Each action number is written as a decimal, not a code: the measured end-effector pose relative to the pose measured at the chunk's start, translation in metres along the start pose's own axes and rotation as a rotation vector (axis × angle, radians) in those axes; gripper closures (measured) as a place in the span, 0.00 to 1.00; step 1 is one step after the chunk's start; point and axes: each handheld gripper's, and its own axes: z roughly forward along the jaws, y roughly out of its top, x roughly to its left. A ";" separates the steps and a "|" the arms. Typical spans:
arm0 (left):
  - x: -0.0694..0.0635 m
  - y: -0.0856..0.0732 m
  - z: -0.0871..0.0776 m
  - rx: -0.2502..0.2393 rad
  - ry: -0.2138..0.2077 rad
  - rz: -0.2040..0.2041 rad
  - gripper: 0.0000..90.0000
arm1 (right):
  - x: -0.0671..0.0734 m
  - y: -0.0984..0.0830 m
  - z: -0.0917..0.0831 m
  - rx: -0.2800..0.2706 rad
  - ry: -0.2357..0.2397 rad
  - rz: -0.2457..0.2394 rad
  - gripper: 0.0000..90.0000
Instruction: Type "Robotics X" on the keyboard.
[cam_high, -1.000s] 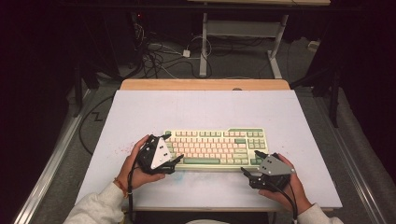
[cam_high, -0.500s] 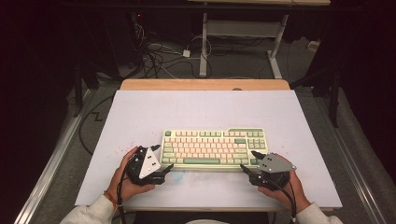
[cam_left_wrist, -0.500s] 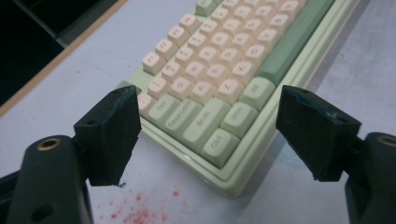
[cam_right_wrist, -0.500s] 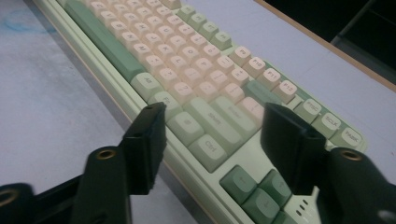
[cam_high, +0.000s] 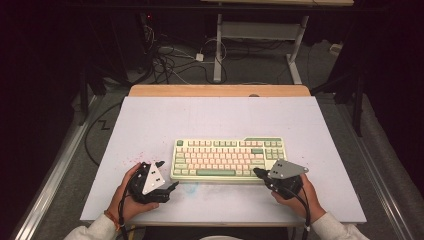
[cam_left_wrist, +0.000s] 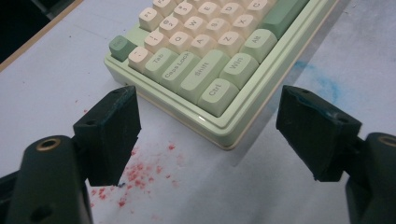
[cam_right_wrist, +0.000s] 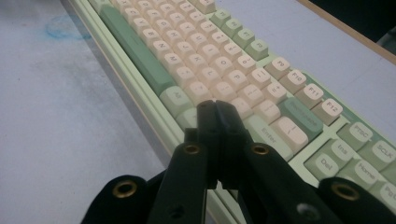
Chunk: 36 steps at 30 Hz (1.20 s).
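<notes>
A pale green and cream keyboard (cam_high: 227, 157) lies on the white mat (cam_high: 220, 120), near its front edge. My left gripper (cam_high: 168, 175) sits low just off the keyboard's near left corner and is open. In the left gripper view its two black pads (cam_left_wrist: 116, 126) stand wide on either side of that corner (cam_left_wrist: 219, 135) without touching it. My right gripper (cam_high: 256, 171) is at the keyboard's near right edge. Its jaws have just closed and are shut with nothing between them; the joined tips (cam_right_wrist: 217, 109) hover over the keys near Enter (cam_right_wrist: 268, 133).
Red specks (cam_left_wrist: 135, 172) and a blue smear (cam_left_wrist: 322, 84) mark the mat near the keyboard's front. A wooden table edge (cam_high: 220, 90) runs along the far side. Cables (cam_high: 170, 65) and desk legs (cam_high: 218, 50) lie on the floor beyond.
My left gripper has drawn back from the keyboard's left end, toward the near left, and sunk lower. My right gripper has stayed in place and its jaws have come together.
</notes>
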 end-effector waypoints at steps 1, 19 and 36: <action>0.000 0.000 0.000 -0.001 0.000 -0.001 0.23 | -0.001 0.002 0.001 0.002 0.004 0.001 1.00; 0.002 0.001 0.004 0.028 0.013 0.006 0.22 | -0.008 0.043 0.046 0.042 0.018 -0.036 1.00; 0.005 -0.001 0.005 0.034 0.000 0.000 0.22 | -0.010 0.063 0.093 0.118 0.037 -0.056 1.00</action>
